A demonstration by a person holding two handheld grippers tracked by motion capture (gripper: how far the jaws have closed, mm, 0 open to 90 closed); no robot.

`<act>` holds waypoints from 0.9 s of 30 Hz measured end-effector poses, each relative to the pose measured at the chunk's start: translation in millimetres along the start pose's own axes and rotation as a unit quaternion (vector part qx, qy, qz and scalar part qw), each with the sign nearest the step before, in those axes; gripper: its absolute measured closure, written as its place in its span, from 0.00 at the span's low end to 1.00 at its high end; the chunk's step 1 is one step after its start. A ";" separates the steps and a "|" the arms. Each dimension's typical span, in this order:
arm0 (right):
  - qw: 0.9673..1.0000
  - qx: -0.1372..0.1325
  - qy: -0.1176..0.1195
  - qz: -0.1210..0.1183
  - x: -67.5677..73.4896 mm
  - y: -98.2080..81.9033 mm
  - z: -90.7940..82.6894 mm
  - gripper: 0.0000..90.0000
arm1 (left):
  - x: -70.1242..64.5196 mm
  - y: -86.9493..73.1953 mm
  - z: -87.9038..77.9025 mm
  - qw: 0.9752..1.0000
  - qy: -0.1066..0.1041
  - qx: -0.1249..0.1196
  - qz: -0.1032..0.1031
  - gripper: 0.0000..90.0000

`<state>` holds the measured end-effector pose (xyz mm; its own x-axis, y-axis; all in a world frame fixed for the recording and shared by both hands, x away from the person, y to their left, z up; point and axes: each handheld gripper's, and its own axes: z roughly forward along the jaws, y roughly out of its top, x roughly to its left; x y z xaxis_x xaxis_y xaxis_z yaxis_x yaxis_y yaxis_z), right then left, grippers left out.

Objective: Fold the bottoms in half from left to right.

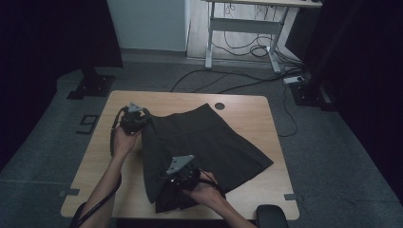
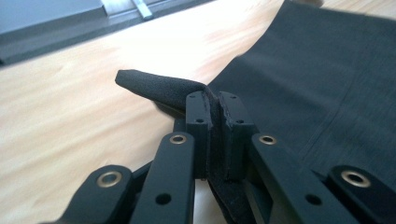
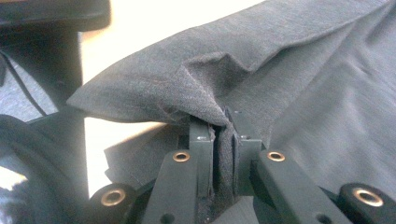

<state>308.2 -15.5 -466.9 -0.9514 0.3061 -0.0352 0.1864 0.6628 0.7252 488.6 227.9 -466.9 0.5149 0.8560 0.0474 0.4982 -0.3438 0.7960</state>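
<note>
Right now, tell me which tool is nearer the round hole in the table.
Left. The left tool grips the skirt's far-left corner, nearer the hole at the table's far edge. The right tool grips the skirt's near edge, farther away.

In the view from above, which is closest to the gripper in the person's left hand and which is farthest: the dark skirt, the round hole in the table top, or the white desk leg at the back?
1. The dark skirt: its corner is pinched in the left gripper, at the table's left.
2. The round hole: on the table's far edge, right of that gripper.
3. The white desk leg: on the floor beyond the table.
</note>
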 end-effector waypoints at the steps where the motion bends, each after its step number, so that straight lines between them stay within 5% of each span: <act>1: 1.000 -0.002 -0.005 0.006 -3.6 -3.5 -4.9 0.92 | -3.8 4.5 2.6 1.000 -0.001 -0.001 0.003 0.92; 15: 0.997 -0.030 -0.051 0.049 -31.3 -36.0 -60.2 0.92 | -46.4 55.7 24.0 0.998 -0.016 -0.021 0.053 0.92; 27: 0.992 -0.055 -0.092 0.072 -49.2 -54.5 -115.8 0.92 | -87.7 111.9 34.7 0.994 -0.037 -0.036 0.096 0.92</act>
<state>316.5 -145.8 -425.2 -0.8543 0.5180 -0.0441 0.2788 0.5281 0.8021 523.4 101.0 -402.9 0.6472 0.7454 0.1597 0.3362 -0.4671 0.8178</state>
